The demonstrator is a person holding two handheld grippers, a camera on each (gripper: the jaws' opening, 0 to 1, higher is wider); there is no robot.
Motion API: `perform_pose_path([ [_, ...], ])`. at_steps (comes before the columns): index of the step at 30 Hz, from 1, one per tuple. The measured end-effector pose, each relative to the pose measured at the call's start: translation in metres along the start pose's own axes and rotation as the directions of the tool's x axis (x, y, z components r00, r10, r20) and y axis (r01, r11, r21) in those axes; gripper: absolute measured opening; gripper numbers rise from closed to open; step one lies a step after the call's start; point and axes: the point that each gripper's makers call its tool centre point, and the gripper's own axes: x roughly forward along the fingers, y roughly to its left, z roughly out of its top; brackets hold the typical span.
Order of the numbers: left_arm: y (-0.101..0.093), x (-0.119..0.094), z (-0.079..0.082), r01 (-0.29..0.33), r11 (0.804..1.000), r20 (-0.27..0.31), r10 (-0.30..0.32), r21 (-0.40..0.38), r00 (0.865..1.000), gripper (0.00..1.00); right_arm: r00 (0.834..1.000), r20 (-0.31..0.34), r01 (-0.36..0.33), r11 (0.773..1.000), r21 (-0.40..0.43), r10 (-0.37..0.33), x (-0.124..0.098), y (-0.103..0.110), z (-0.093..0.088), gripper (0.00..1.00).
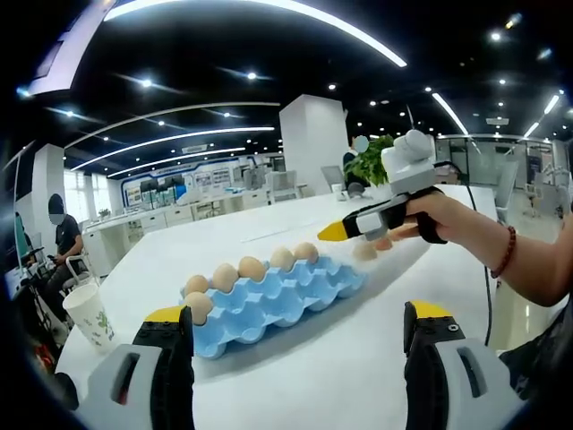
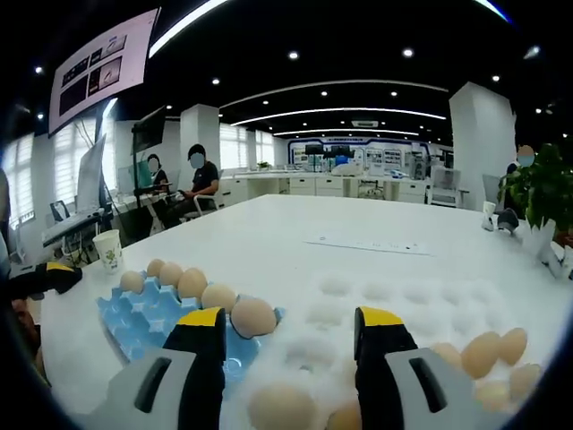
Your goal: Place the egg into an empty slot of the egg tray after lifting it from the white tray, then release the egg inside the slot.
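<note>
A: Open office, long white desk (image 1: pixel 269 242). Blue egg tray (image 1: pixel 269 300) near its left end, eggs along the far edge.
B: Grippers?
A: Left gripper (image 1: pixel 297 354) released, empty. Right gripper (image 2: pixel 285 345) open over the white tray (image 2: pixel 403 305); eggs (image 2: pixel 497 351) in it.

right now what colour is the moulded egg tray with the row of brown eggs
Light blue moulded egg tray, clearest in the left gripper view.

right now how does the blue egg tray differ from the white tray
The blue egg tray is bright blue with eggs lined along one edge; the white tray nearly blends into the table, its eggs bunched at the near corner. The blue one lies left of the right gripper, the white one ahead. Both have mostly empty slots.
</note>
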Motion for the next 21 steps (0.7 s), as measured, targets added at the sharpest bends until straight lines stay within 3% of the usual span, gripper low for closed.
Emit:
perform_pose_path([
  [7,0.000,-0.002,0.000,-0.001,1.000,-0.003,0.001,0.006,1.000,1.00,0.996,-0.011,0.085,0.996,-0.005,-0.085,-0.010,-0.024,-0.006,0.56],
  [19,-0.003,-0.001,-0.005,0.011,1.000,-0.026,-0.011,0.024,1.000,1.00,0.986,-0.060,0.155,0.988,0.009,-0.154,-0.016,-0.042,-0.021,0.46],
  [21,-0.003,-0.001,-0.006,0.016,1.000,-0.026,-0.016,0.023,1.000,1.00,0.985,-0.066,0.161,0.986,0.052,-0.158,-0.016,-0.044,-0.022,0.46],
])
